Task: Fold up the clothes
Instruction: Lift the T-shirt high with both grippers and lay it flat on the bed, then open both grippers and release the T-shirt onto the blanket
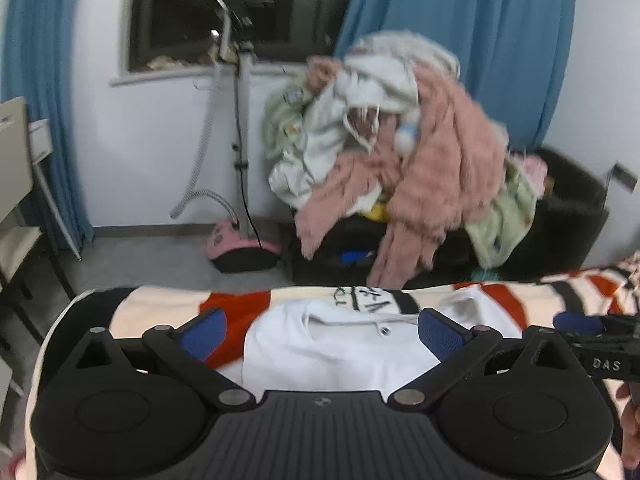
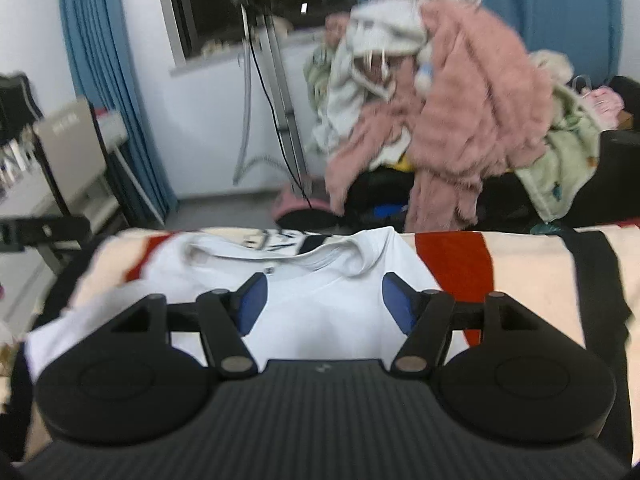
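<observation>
Above the white shirt [image 1: 340, 352] on the striped blanket [image 2: 532, 264], left tool [image 1: 322, 330] and right tool [image 2: 324, 300] hover, fingers apart, holding nothing.

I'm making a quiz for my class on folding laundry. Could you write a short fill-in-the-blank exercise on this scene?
1. The garment on the striped blanket is ____ in colour.
2. Both grippers' jaws, left and right, stand ____.
3. The fluffy garment on the pile behind is ____.

Missing words: white; open; pink

Shirt [image 2: 320, 308] lies on blanket [image 2: 532, 264], clothes pile [image 2: 460, 112] behind.
</observation>
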The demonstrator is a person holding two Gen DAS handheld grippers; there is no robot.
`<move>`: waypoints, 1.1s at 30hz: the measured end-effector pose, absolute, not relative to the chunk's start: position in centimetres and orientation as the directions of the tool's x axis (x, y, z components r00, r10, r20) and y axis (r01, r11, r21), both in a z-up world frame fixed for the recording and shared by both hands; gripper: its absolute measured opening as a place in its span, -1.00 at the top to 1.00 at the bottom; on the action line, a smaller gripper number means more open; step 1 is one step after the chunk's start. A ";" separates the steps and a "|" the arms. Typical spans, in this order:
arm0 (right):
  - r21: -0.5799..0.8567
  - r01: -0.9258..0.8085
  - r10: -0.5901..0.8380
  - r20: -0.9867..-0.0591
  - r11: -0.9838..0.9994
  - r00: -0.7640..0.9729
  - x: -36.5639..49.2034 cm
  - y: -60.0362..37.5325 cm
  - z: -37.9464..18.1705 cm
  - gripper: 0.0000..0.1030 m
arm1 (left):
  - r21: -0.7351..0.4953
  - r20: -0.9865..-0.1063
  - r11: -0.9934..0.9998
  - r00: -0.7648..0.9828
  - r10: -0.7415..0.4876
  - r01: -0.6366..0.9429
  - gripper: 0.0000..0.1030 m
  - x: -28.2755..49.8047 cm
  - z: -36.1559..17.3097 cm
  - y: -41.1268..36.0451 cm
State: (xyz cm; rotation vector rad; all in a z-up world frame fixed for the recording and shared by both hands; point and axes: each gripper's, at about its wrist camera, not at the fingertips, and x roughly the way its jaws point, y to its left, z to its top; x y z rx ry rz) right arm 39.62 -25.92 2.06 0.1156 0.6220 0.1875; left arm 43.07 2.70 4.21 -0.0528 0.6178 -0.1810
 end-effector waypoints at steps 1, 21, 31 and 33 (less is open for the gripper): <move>0.167 -0.132 0.203 -0.549 0.977 0.810 37.3 -25.9 2.6 -0.27 | -0.113 -0.555 0.983 0.812 -0.181 0.142 -0.99 40.5 5.1 2.8; 0.186 -0.114 0.164 -0.284 0.976 0.945 1.8 -25.9 4.1 -0.27 | -0.185 -0.430 0.982 0.897 -0.106 0.027 -0.98 -1.6 4.1 5.4; 0.202 -0.110 0.161 -0.255 0.973 0.953 0.0 -26.8 -0.7 -0.28 | -0.242 -0.464 0.968 0.884 -0.060 -0.061 -0.97 0.1 -1.6 7.7; 0.205 -0.106 0.159 -0.265 0.973 0.951 0.6 -26.7 -1.1 -0.28 | -0.251 -0.471 0.965 0.880 -0.058 -0.070 -0.97 0.9 -2.3 8.0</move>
